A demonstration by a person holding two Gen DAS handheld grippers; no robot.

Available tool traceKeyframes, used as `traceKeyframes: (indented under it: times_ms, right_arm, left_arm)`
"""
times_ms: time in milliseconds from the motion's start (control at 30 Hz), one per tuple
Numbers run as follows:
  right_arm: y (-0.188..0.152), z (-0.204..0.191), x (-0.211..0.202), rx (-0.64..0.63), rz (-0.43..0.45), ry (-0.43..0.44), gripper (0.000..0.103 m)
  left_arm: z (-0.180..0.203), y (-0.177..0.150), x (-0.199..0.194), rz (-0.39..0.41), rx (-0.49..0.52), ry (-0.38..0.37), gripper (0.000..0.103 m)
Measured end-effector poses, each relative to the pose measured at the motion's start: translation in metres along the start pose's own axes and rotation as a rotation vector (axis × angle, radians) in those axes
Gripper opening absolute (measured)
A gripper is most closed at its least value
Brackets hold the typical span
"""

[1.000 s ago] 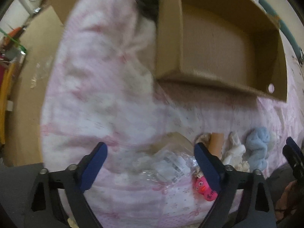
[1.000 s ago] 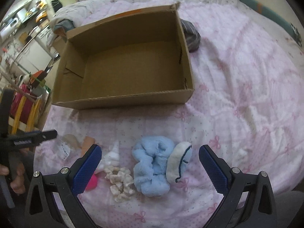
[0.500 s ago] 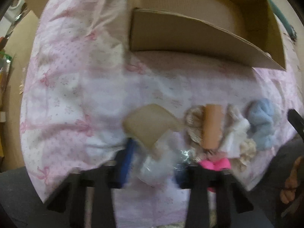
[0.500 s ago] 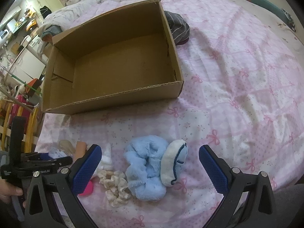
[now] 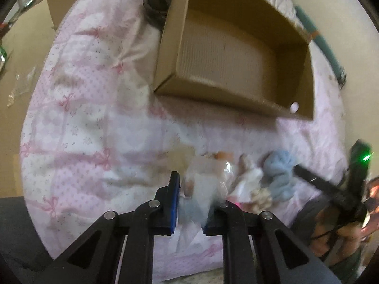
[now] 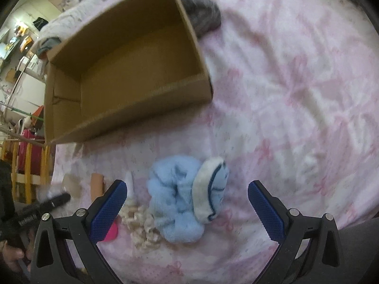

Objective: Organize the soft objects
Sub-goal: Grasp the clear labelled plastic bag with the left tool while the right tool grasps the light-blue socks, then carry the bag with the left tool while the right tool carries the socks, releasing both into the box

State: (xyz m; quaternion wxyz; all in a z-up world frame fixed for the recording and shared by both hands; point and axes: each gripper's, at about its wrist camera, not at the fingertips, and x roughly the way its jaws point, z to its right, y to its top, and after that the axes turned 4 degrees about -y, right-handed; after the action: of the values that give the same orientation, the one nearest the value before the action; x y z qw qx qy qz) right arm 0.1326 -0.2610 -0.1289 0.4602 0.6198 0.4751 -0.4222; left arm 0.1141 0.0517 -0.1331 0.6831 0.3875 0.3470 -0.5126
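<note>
A second ago the left gripper [image 5: 189,203] stood wide open over the clear plastic packet [image 5: 203,184]; now its fingers [image 5: 174,201] are drawn in tight against the packet, which sits pinched between them and raised off the pink bedspread [image 5: 83,118] (the picture is blurred with motion). In its view the cardboard box [image 5: 236,54], whose near wall hid most of the floor half a second ago, shows its inside again. The right gripper [image 6: 187,203] has shifted, so the blue fluffy bundle [image 6: 175,203] and the box look larger and closer in its view.
</note>
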Motion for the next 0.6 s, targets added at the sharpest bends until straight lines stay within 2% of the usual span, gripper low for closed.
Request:
traceKeyframes:
  times_ms: [67, 133, 167, 267, 333, 433, 467, 500, 567, 600]
  right_arm:
    - [0.0, 0.001, 0.003, 0.005, -0.004, -0.013, 0.103]
    - [0.001, 0.002, 0.004, 0.013, 0.0, -0.035, 0.103]
    - [0.001, 0.003, 0.007, 0.018, -0.011, -0.035, 0.103]
    - [-0.001, 0.001, 0.019, 0.012, -0.059, -0.043, 0.103]
    - [-0.002, -0.003, 0.025, -0.006, -0.07, -0.052, 0.103]
    - [-0.004, -0.01, 0.033, -0.034, -0.093, -0.05, 0.083]
    - [-0.005, -0.011, 0.036, -0.036, -0.1, -0.05, 0.083]
    - [-0.006, -0.012, 0.037, -0.037, -0.103, -0.052, 0.083]
    - [-0.007, -0.013, 0.037, -0.03, -0.098, -0.047, 0.083]
    - [-0.007, -0.013, 0.037, -0.027, -0.097, -0.043, 0.083]
  left_arm:
    - [0.001, 0.011, -0.013, 0.001, -0.003, -0.014, 0.014]
    - [-0.004, 0.01, -0.015, 0.004, -0.002, 0.017, 0.014]
    - [-0.006, 0.011, -0.017, 0.007, -0.008, 0.027, 0.014]
    - [0.004, 0.014, -0.021, 0.047, -0.032, -0.005, 0.013]
    - [0.005, 0.014, -0.024, 0.062, -0.005, 0.022, 0.013]
    - [0.004, 0.011, -0.016, 0.015, -0.017, 0.026, 0.013]
    - [0.004, 0.01, -0.015, 0.005, -0.018, 0.041, 0.014]
    - [0.004, 0.009, -0.014, 0.0, -0.018, 0.054, 0.015]
    - [0.004, 0.008, -0.011, -0.002, -0.035, 0.034, 0.025]
    - [0.002, 0.007, -0.01, -0.009, -0.05, 0.019, 0.038]
